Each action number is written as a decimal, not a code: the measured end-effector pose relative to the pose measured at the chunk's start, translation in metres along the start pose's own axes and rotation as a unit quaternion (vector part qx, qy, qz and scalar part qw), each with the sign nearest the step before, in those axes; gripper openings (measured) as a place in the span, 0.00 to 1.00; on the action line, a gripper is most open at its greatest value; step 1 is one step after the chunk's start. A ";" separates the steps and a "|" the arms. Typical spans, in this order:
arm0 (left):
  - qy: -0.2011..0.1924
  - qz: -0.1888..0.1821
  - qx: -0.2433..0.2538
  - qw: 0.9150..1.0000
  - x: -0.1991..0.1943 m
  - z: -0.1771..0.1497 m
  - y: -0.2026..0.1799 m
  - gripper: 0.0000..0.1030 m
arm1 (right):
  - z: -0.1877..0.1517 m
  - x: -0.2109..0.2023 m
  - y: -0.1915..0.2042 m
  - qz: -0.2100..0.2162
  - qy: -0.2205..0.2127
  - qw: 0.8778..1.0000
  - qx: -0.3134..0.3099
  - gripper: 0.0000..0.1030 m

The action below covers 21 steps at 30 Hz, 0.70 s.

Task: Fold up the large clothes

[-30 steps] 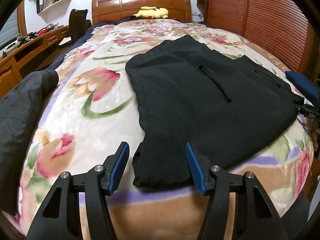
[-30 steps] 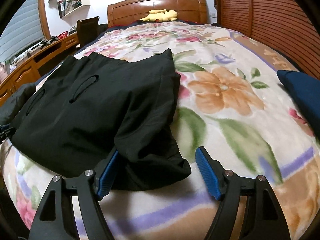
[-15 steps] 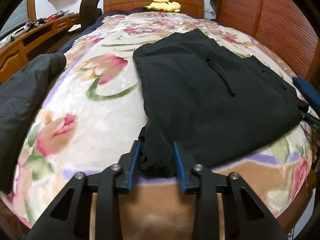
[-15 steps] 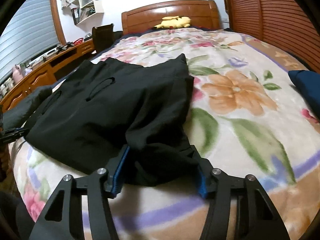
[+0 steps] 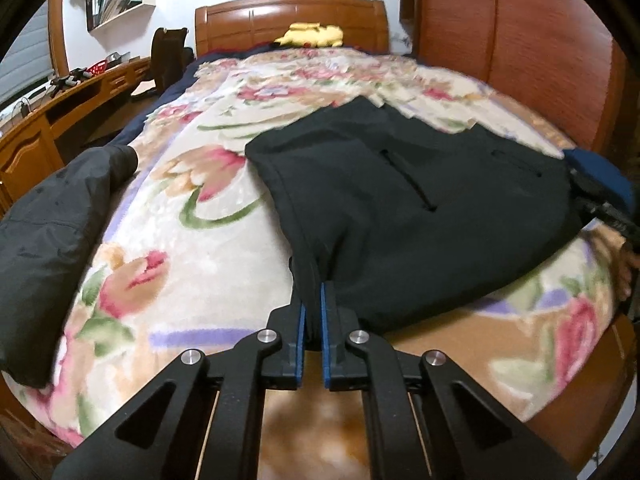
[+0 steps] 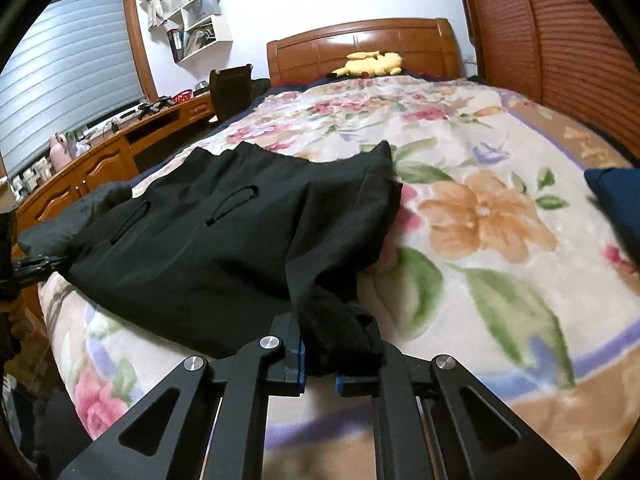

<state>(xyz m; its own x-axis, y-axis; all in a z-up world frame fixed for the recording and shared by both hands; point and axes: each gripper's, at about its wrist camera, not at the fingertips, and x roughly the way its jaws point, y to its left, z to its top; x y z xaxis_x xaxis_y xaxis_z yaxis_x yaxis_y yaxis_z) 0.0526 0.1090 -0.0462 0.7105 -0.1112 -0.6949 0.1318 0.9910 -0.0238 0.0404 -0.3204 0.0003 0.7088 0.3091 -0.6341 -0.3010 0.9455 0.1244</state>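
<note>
A home bedroom: wooden bed, floral blanket, plush toy, desk.

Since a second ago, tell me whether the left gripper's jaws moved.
Yes. The left gripper has just been closing; its jaws now pinch the black garment's near corner over the floral blanket.

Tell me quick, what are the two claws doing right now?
Left claw: just closed, shut on the near edge of the black garment.
Right claw: just closed, shut on a bunched corner of that garment.

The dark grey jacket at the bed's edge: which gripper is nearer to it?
Left. The left gripper grips the black trousers on the side nearest the dark grey jacket; the right gripper holds their far corner.
</note>
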 end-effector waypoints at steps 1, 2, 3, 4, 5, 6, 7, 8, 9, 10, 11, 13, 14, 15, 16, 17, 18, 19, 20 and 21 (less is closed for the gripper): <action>-0.004 -0.005 0.000 1.000 -0.005 -0.002 -0.001 0.06 | -0.001 -0.002 0.000 -0.001 0.001 1.000 -0.001 0.08; -0.008 -0.008 0.002 1.000 -0.008 -0.004 -0.001 0.06 | -0.001 -0.005 -0.001 -0.001 0.004 1.000 -0.002 0.08; -0.010 -0.012 0.006 1.000 -0.012 -0.008 -0.003 0.06 | -0.001 -0.009 -0.001 0.000 0.005 1.000 -0.005 0.08; -0.013 -0.015 0.006 1.000 -0.016 -0.011 -0.004 0.06 | -0.002 -0.013 -0.001 0.000 0.005 1.000 -0.006 0.07; -0.015 -0.018 0.004 1.000 -0.018 -0.013 -0.004 0.06 | -0.002 -0.018 -0.002 0.001 0.005 1.000 -0.006 0.07; -0.015 -0.021 0.005 1.000 -0.019 -0.016 -0.006 0.06 | -0.003 -0.025 -0.002 0.002 0.005 1.000 -0.006 0.07; -0.019 -0.024 0.005 1.000 -0.022 -0.019 -0.006 0.06 | -0.003 -0.031 -0.001 0.000 0.004 1.000 -0.008 0.06; -0.020 -0.026 0.005 0.999 -0.024 -0.021 -0.007 0.06 | -0.004 -0.038 0.000 -0.001 0.004 1.000 -0.011 0.06; -0.023 -0.031 0.005 0.999 -0.026 -0.023 -0.007 0.06 | -0.005 -0.047 0.000 -0.002 0.005 1.000 -0.015 0.06; -0.025 -0.035 0.004 0.999 -0.028 -0.025 -0.008 0.06 | -0.007 -0.054 0.002 -0.003 0.005 1.000 -0.016 0.06; -0.027 -0.039 0.006 0.999 -0.030 -0.027 -0.009 0.06 | -0.010 -0.063 0.003 -0.004 0.004 1.000 -0.020 0.06; -0.030 -0.046 0.010 0.998 -0.034 -0.031 -0.013 0.06 | -0.014 -0.076 0.004 -0.009 0.002 1.000 -0.025 0.06; -0.031 -0.047 0.013 0.998 -0.036 -0.033 -0.014 0.06 | -0.016 -0.079 0.007 -0.012 0.001 1.000 -0.026 0.06; -0.032 -0.049 0.015 0.998 -0.038 -0.035 -0.015 0.06 | -0.016 -0.079 0.007 -0.015 0.001 1.000 -0.023 0.06; -0.032 -0.052 0.014 0.998 -0.039 -0.036 -0.015 0.06 | -0.016 -0.078 0.008 -0.019 0.002 1.000 -0.021 0.06; -0.032 -0.053 0.014 0.998 -0.040 -0.038 -0.015 0.06 | -0.015 -0.077 0.009 -0.023 0.001 1.000 -0.019 0.06; -0.032 -0.053 0.015 0.998 -0.041 -0.040 -0.016 0.07 | -0.014 -0.074 0.009 -0.027 0.001 1.000 -0.016 0.06; -0.032 -0.049 0.016 0.998 -0.042 -0.041 -0.016 0.08 | -0.012 -0.073 0.010 -0.030 0.001 0.999 -0.012 0.06; -0.032 -0.042 0.017 0.998 -0.044 -0.042 -0.018 0.08 | -0.011 -0.070 0.011 -0.034 0.002 0.999 -0.010 0.06; -0.033 -0.035 0.019 0.999 -0.045 -0.043 -0.018 0.08 | -0.009 -0.068 0.013 -0.036 0.003 0.999 -0.009 0.06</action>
<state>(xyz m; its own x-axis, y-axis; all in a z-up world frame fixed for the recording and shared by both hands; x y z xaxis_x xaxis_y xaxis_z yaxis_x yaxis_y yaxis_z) -0.0114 0.0998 -0.0456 0.7429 -0.1859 -0.6431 0.2080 0.9772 -0.0422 -0.0173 -0.3304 0.0384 0.7254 0.2390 -0.6455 -0.2602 0.9634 0.0644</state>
